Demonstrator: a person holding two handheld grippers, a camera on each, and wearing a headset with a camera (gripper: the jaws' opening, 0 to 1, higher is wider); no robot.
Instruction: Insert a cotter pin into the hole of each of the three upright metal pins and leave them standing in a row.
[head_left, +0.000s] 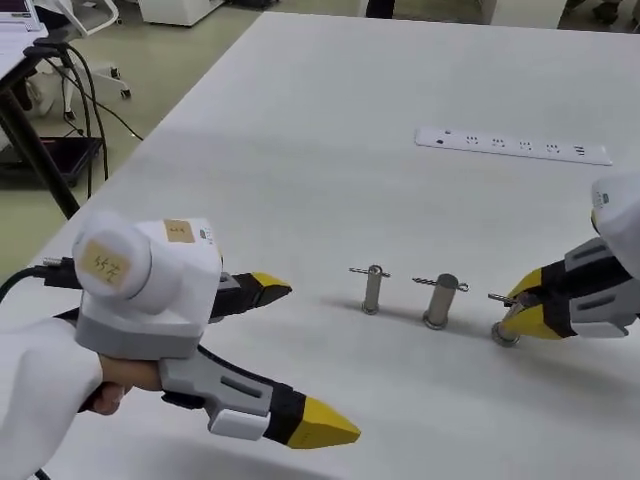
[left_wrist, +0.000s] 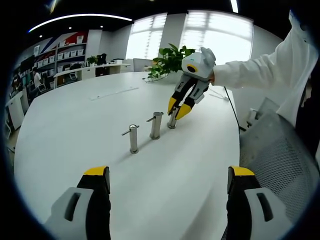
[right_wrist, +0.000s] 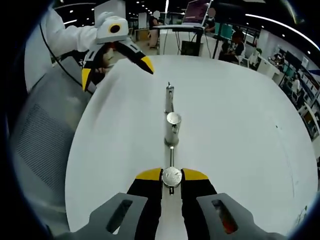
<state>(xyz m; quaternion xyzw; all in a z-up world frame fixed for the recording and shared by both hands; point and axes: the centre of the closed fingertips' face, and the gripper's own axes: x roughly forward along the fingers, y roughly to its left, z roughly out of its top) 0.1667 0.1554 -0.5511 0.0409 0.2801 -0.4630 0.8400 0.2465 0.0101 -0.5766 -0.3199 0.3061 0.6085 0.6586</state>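
"Two grippers in your hands. How do they stand?"

"Nearest me, at the lower left, my left gripper (head_left: 300, 358) hovers over the bench (head_left: 300, 150). Its jaws are spread wide with nothing between them, and it points toward the row."

"And the row?"

"Three upright pins stand in a line on the bench, past the left gripper. The first metal pin (head_left: 372, 292) is the one closest to it, and the first cotter pin (head_left: 368, 271) lies crosswise through its top. Beside it, not touching, is the thicker second metal pin (head_left: 438, 303), with the second cotter pin (head_left: 440, 284) through its top as well. The third metal pin (head_left: 505, 335) ends the row on the right, and its base shows beneath yellow tips."

"Your right gripper?"

"My right gripper (head_left: 518, 305) is closed about the head of that third metal pin. In the right gripper view the round head sits between the two yellow tips, touching both. The third cotter pin (head_left: 497, 297) pokes out toward the second metal pin. I cannot tell whether the jaws also pinch its loop."

"Anything farther?"

"A white power strip (head_left: 512, 146) lies flat, well beyond the row."
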